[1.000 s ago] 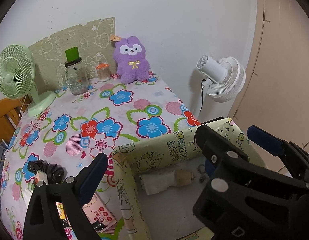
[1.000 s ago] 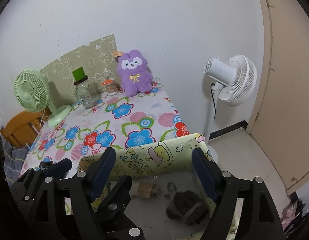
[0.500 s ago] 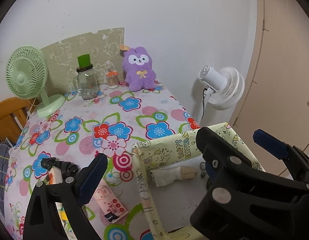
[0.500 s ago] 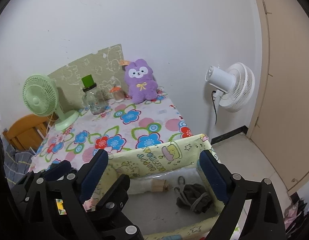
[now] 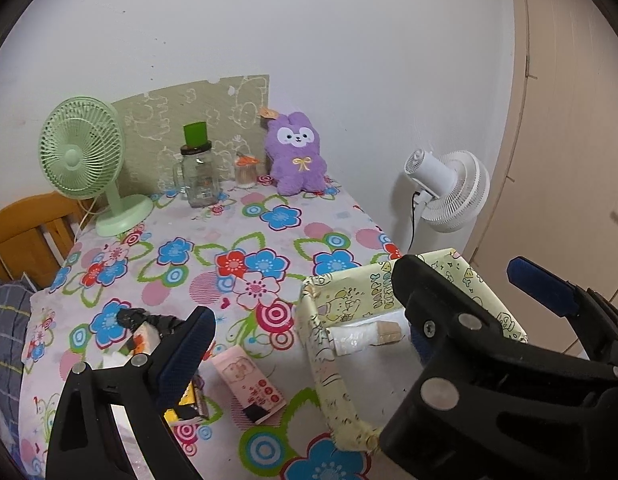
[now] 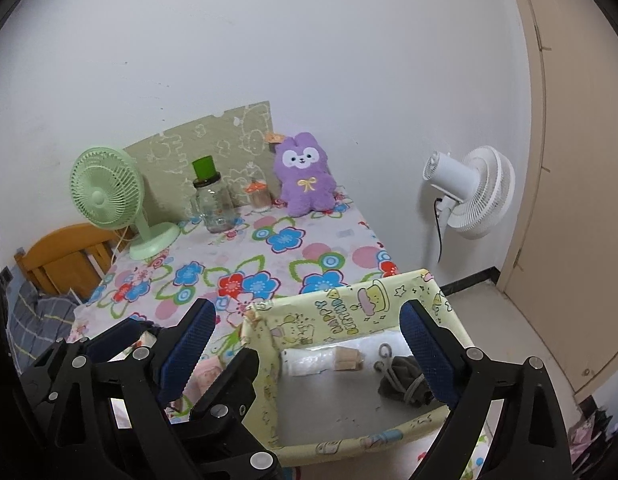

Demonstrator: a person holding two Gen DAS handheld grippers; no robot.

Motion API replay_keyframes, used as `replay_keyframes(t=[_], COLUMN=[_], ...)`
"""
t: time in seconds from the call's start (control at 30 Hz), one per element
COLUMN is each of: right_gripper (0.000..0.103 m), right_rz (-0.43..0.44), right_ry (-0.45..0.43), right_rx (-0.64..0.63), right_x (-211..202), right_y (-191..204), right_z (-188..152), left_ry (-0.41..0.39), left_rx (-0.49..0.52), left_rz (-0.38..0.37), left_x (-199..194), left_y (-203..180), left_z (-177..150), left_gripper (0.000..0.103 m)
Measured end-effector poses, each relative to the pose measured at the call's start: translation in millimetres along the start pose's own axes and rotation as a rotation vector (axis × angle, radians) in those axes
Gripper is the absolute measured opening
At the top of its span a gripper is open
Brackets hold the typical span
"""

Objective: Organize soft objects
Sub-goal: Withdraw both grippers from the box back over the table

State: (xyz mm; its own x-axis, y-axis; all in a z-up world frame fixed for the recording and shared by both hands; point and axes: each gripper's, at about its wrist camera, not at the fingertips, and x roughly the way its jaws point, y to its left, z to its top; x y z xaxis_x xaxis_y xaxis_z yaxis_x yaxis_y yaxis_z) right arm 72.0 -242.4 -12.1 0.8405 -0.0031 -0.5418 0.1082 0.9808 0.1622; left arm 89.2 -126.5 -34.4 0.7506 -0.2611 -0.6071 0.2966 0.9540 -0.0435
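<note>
Your right hand-held gripper (image 6: 309, 348) is spread wide, nothing between the blue pads, hovering over the yellow cartoon-print box (image 6: 351, 314) at the near right corner of the counter (image 6: 269, 256). Your left hand-held gripper (image 5: 361, 308) is also wide open and empty; its left finger (image 5: 185, 344) sits over the clutter left of the box, its right finger (image 5: 543, 286) past the box's far right wall. The right gripper's body crosses the left view in front of the box. Inside the box: a dark grey soft bundle with a cord (image 6: 403, 374) lies on the floor by the right wall, just beside the right gripper's right pad in the picture; a white roll with a tan end (image 6: 323, 360) lies along the back wall. Loose on the floral cloth left of the box: a pink printed packet (image 5: 249, 386), a yellow-and-black item (image 5: 187, 398) partly hidden by the left finger, and a black clump with a small white-and-orange piece (image 5: 143, 326) further left; can't tell what those are. Back of the counter, against the wall: purple plush bunny (image 5: 297, 158) sitting upright, small jar with an orange top (image 5: 245, 170) just beside it, glass mug jar with a green lid (image 5: 197, 170), green desk fan (image 5: 83, 156) at the left end, a green patterned panel (image 5: 197, 120) behind them. White standing fan (image 5: 449, 190) on the floor right of the counter, wooden chair back (image 5: 25, 236) off the left edge.
</note>
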Motion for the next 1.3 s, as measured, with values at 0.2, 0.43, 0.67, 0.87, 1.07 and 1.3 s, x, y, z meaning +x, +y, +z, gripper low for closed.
replay_keyframes(t=[0.2, 0.43, 0.67, 0.87, 1.07, 1.3], right_gripper=[0.095, 0.095, 0.095, 0.095, 0.095, 0.095], right_rz=[-0.014, 0.022, 0.027, 0.02, 0.026, 0.064], right_ry=[-0.02, 0.015, 0.011, 0.014, 0.034, 0.053], right_rx=[-0.067, -0.073, -0.098, -0.127, -0.134, -0.148], right_x=[-14.6, -17.2, -22.4, -25.1, -21.8, -16.4], right_y=[19.8, 35.6, 56.7, 74.5, 90.1, 106.4], right_z=[1.4, -0.8, -4.5, -6.6, -9.3, -17.9], left_ry=[-0.022, -0.027, -0.037, -0.044, -0.048, -0.033], left_rx=[-0.015, -0.029, -0.044, -0.068, -0.09, -0.115], left_rz=[0.02, 0.036, 0.056, 0.07, 0.119, 0.141], left_x=[-15.3, -25.9, -34.8, -41.3, -45.5, -46.6], left_y=[12.0, 28.4, 46.9, 63.6, 78.7, 94.9], left_z=[-3.2, -8.6, -12.9, -17.7, -22.9, -34.1], left_gripper=[0.099, 0.099, 0.099, 0.099, 0.099, 0.099])
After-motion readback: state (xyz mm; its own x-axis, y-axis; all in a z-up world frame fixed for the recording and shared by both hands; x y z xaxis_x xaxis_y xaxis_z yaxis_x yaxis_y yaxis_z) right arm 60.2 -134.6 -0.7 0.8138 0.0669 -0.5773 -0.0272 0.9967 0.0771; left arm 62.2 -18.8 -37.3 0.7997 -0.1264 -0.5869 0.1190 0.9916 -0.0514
